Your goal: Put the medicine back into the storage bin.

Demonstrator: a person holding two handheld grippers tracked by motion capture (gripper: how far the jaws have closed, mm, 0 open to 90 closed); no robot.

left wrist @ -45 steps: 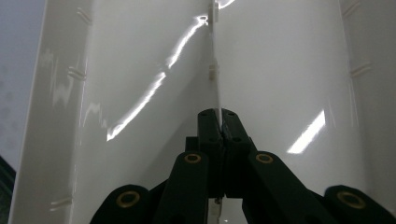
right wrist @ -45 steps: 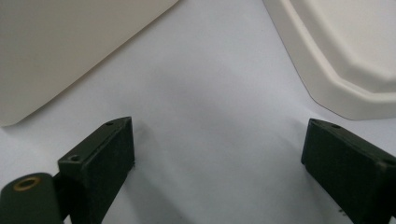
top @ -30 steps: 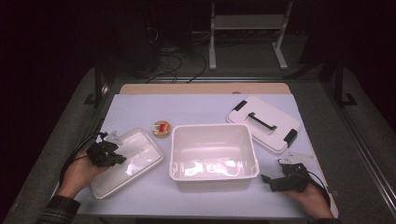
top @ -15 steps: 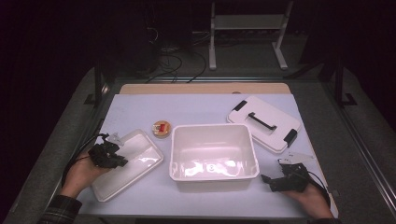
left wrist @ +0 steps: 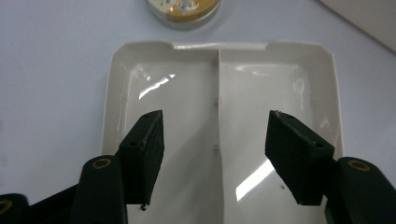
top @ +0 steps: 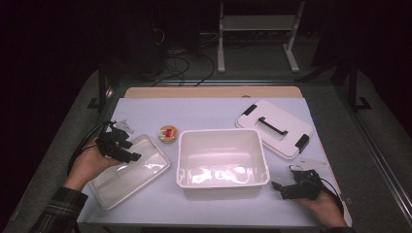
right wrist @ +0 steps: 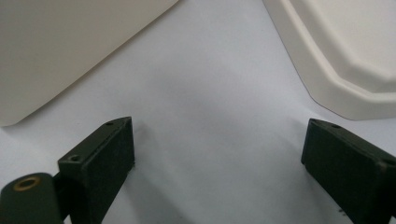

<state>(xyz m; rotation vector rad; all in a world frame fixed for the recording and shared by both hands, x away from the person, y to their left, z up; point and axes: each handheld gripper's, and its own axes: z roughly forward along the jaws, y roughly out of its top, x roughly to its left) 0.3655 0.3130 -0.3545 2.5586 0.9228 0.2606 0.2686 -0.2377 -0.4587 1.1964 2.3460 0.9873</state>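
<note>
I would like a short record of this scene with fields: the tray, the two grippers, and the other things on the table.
tray: white two-compartment tray, lying flat at table's left, nothing in it
left gripper: above tray, jaws just opened, nothing between them
right gripper: open over bare table
bin: white open bin, centre
lid: white, black handle, back right
small round container: between tray and bin

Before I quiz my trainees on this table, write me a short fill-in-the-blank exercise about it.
1. The left gripper hovers with open jaws over the shallow ____-compartment tray.
2. The small round container sits between that tray and the deep white ____.
3. The white lid has a ____ handle.

Missing words: two; tub; black
</note>
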